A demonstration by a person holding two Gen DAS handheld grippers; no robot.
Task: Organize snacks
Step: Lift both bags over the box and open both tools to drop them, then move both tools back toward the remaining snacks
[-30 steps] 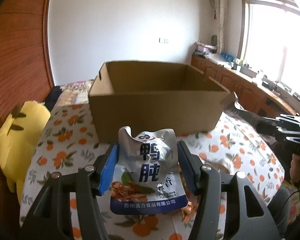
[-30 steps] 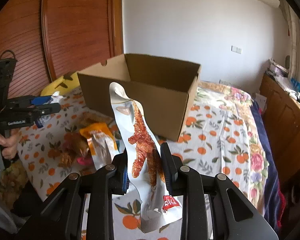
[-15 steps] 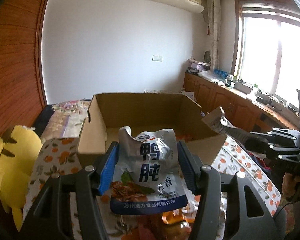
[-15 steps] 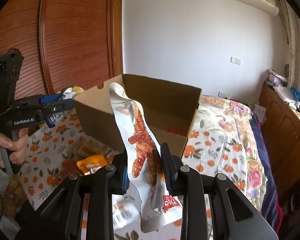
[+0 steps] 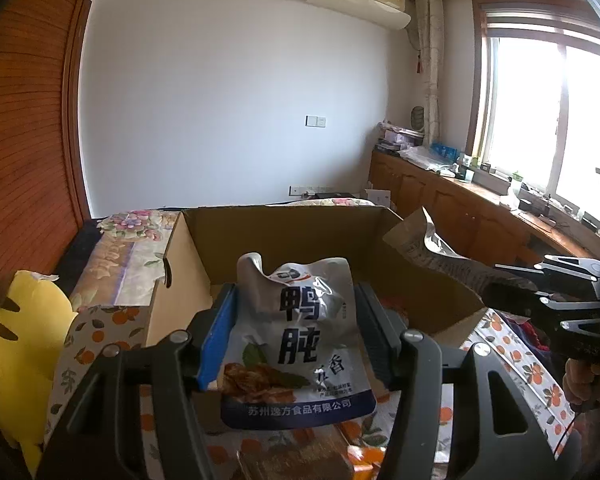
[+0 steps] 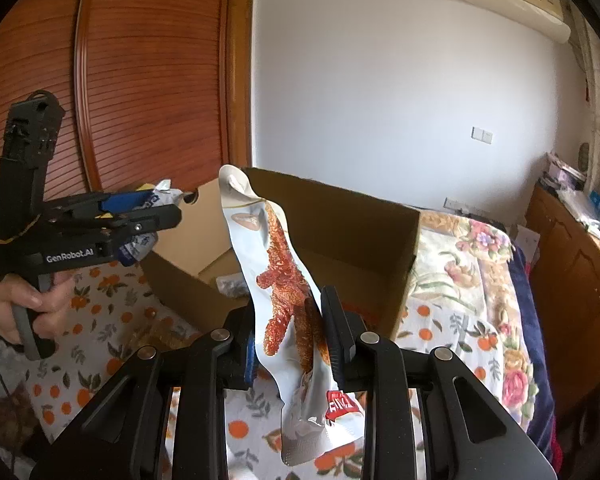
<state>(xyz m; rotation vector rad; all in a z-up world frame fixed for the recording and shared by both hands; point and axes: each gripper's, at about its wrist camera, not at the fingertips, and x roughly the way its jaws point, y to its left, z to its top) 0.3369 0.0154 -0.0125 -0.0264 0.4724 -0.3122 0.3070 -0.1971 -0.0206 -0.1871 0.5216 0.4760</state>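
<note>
**A:** Which step are we on?

**B:** The carry to the box, I'd say. The left gripper (image 5: 296, 332) has its jaws pinching a grey duck-gizzard snack pouch (image 5: 296, 344) by its sides, held upright just short of the cardboard box (image 5: 300, 236) on the bed. The right gripper (image 6: 288, 336) has its jaws clamped on a long white pouch printed with red fried strips (image 6: 284, 292), also near the box's front wall.

**A:** So neither is in yet?

**B:** Not by my reading. Both pouches hang at or just over the near rim. The next move calls for bringing each one fully over the open top, lowering it, then spreading the jaws so it drops clear of the wall.

**A:** What does one view give that the other misses?

**B:** The left wrist view shows the box floor beyond the grey pouch, with something red lying inside, a yellow plush toy (image 5: 16, 344) to the left, and more packets below on the orange-print bedsheet (image 5: 520, 356). The right wrist view shows the person's hand (image 6: 20, 304) gripping the left tool's handle, and a small grey packet (image 6: 232, 286) already in the box.
</note>
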